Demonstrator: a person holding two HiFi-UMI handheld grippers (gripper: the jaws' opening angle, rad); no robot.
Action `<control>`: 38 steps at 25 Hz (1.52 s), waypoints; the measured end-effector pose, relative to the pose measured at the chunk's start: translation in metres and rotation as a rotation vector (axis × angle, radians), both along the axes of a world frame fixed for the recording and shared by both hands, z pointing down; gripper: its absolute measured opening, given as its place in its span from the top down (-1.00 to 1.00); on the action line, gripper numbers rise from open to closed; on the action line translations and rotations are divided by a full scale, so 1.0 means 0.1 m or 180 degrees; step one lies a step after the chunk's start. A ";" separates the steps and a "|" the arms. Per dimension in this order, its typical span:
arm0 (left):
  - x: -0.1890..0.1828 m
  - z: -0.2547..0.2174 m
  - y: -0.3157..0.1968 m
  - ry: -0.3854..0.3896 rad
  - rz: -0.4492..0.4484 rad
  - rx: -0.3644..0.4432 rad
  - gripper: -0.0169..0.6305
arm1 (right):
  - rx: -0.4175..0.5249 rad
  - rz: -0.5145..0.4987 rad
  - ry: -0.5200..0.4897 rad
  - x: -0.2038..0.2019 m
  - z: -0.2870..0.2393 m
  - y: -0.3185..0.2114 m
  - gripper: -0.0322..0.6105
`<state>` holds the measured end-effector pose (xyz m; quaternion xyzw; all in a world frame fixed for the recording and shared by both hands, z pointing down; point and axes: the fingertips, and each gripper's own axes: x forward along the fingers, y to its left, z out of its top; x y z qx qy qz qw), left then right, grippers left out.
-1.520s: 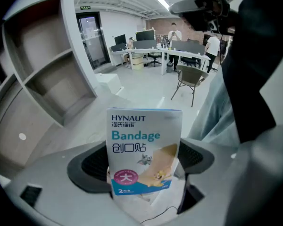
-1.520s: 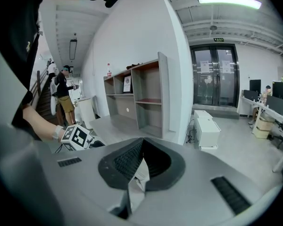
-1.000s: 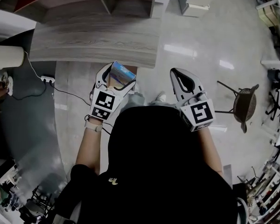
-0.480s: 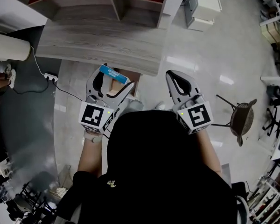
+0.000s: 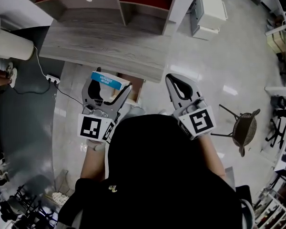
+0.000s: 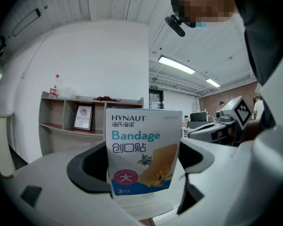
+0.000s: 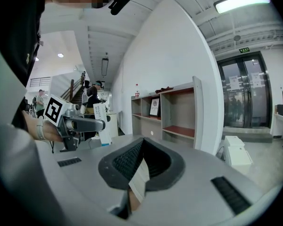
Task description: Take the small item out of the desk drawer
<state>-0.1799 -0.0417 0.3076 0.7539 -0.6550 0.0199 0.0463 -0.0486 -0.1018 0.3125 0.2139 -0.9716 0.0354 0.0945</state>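
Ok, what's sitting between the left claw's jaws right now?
The bandage pack, upright and gripped on both sides by the left claw. The left gripper view shows it clearly, and the head view shows it too.

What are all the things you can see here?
bandage box: one, white and blue, clamped between two jaws
desk: one, grey wood, ahead of the person
shelf unit: one, grey with red backs, behind the desk
chair: one, dark, on the floor at right
power strip: one, white, on the floor at left
left gripper: one, white, jaws shut on the bandage box
right gripper: one, white, jaws together, empty
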 end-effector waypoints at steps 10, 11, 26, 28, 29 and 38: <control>-0.03 0.01 0.00 -0.0171 -0.0095 0.0000 -0.45 | -0.0014 -0.0126 -0.0021 -0.06 -0.03 0.04 0.91; -0.03 0.01 -0.01 -0.0168 -0.0093 -0.0003 -0.45 | -0.0034 -0.0146 0.0014 -0.05 0.00 0.05 0.91; -0.07 0.15 -0.15 -0.0038 -0.0039 -0.0122 -0.45 | -0.0051 -0.0118 0.0097 -0.05 0.08 -0.03 0.91; -0.07 0.15 -0.17 -0.0016 -0.0037 -0.0125 -0.45 | -0.0062 -0.0102 0.0102 -0.03 0.08 -0.04 0.91; -0.07 0.15 -0.17 -0.0012 -0.0030 -0.0127 -0.45 | -0.0064 -0.0096 0.0103 -0.02 0.08 -0.05 0.91; -0.04 0.23 -0.21 -0.0049 -0.0026 -0.0198 -0.45 | -0.0072 -0.0077 0.0121 0.01 0.11 -0.07 0.91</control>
